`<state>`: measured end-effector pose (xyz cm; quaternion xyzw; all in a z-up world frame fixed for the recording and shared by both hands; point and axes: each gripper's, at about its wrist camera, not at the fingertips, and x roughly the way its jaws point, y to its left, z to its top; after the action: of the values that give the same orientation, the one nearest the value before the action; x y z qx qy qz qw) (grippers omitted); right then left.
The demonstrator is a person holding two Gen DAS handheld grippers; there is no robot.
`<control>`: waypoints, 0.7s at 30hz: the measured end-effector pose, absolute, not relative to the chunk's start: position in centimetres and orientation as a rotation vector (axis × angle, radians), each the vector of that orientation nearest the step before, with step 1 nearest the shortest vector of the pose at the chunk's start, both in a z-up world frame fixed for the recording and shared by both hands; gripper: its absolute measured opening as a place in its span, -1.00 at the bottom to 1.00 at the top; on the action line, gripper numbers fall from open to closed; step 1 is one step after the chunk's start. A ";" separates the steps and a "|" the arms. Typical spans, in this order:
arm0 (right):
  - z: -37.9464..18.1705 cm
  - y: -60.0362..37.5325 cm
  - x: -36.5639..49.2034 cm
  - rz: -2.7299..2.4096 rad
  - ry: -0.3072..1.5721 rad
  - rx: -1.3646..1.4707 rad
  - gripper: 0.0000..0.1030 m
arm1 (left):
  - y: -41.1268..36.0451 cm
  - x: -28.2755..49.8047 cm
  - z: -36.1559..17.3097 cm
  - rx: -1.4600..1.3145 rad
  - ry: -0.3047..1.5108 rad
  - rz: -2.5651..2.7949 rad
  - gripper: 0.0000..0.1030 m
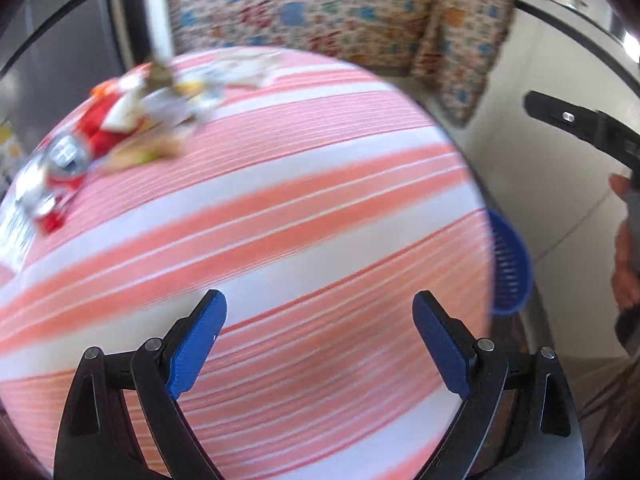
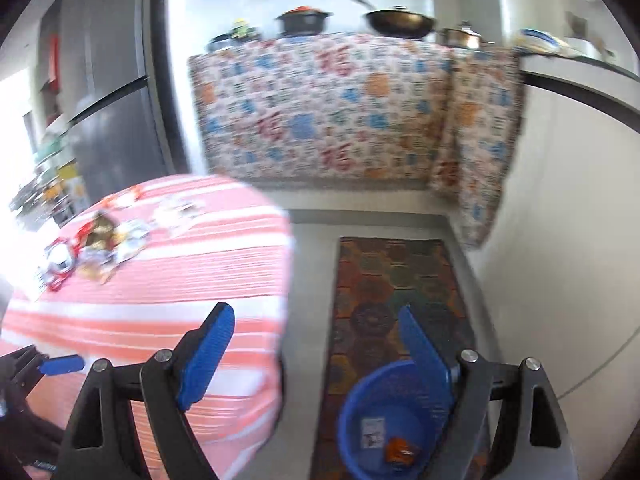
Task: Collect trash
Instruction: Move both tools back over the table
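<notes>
A heap of trash (image 1: 120,128), red and white wrappers, foil and crumpled paper, lies at the far left of a round table with a pink and white striped cloth (image 1: 280,240). It also shows in the right wrist view (image 2: 96,248). My left gripper (image 1: 320,340) is open and empty above the near part of the table. My right gripper (image 2: 316,348) is open and empty, off the table's right edge. Below it a blue basket (image 2: 384,420) stands on the floor with an orange wrapper (image 2: 400,450) inside. The basket's rim peeks past the table in the left wrist view (image 1: 512,264).
A patterned rug (image 2: 392,280) runs along the floor right of the table. A floral cloth covers the counter (image 2: 320,112) behind, with pots and a pan on top. A grey fridge (image 2: 104,120) stands at the left. My right gripper's body (image 1: 592,128) shows at the right.
</notes>
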<state>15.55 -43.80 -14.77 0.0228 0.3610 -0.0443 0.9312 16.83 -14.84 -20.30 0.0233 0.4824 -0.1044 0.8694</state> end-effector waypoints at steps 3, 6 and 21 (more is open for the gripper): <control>-15.9 -38.5 16.2 0.007 0.773 0.050 0.67 | -10.9 16.7 -20.9 0.053 0.993 -0.147 0.84; -17.8 -33.3 17.0 0.090 0.837 0.007 0.67 | -8.1 17.1 -21.3 0.071 0.983 -0.118 0.89; -23.1 -23.9 21.1 0.125 0.989 -0.084 0.82 | -3.0 18.0 -22.1 0.051 0.959 -0.066 0.99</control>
<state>21.13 -23.89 -23.15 -0.0402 0.4743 0.0598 0.8774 17.97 -2.98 -22.14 0.0244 0.4613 -0.0318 0.8863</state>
